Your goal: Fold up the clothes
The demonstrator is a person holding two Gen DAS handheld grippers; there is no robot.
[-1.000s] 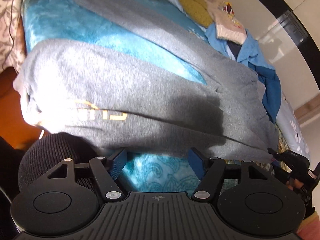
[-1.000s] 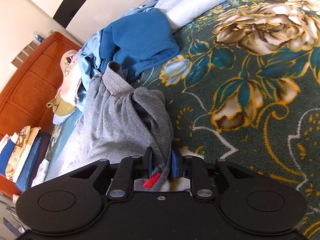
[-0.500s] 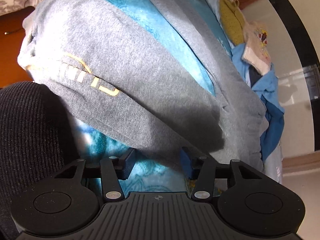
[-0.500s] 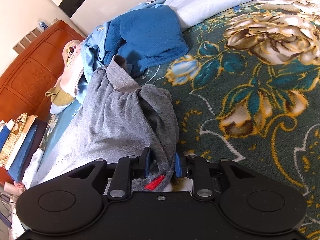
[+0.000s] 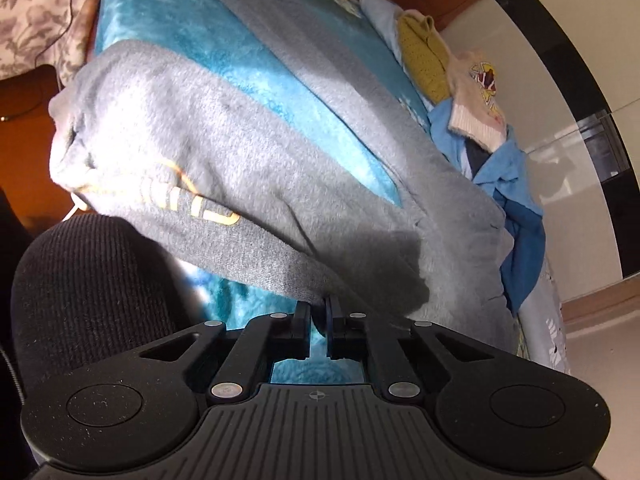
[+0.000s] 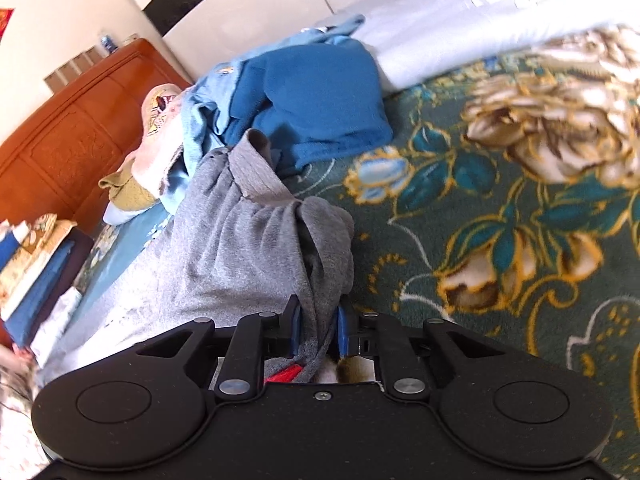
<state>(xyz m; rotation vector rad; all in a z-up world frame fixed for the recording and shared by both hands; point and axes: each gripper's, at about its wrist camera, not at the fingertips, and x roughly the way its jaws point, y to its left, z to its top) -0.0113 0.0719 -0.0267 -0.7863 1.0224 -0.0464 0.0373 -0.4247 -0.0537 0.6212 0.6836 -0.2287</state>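
A grey garment (image 5: pixel 240 152) with yellow lettering lies spread over a turquoise blanket (image 5: pixel 240 48). My left gripper (image 5: pixel 318 314) is at the garment's near edge, shut on a fold of the grey cloth. In the right wrist view the same grey garment (image 6: pixel 240 248) is bunched up on a floral bedspread (image 6: pixel 500 200). My right gripper (image 6: pixel 318 328) grips this bunch and its jaws are closing tighter, with the blue pads pressing the cloth. A red tag (image 6: pixel 284 374) shows just behind the pads.
A pile of blue clothes (image 6: pixel 312 92) lies past the grey garment, with a yellow knit (image 5: pixel 424 60) and a cream top (image 5: pixel 476 100) beside it. A wooden headboard (image 6: pixel 72 136) and stacked folded items (image 6: pixel 36 264) stand at the left. Black ribbed knit (image 5: pixel 92 288) sits near my left gripper.
My left gripper's jaws went from wide open to shut on the garment's near edge. Both views rolled a little. The right gripper kept its hold on the bunched cloth and squeezed narrower.
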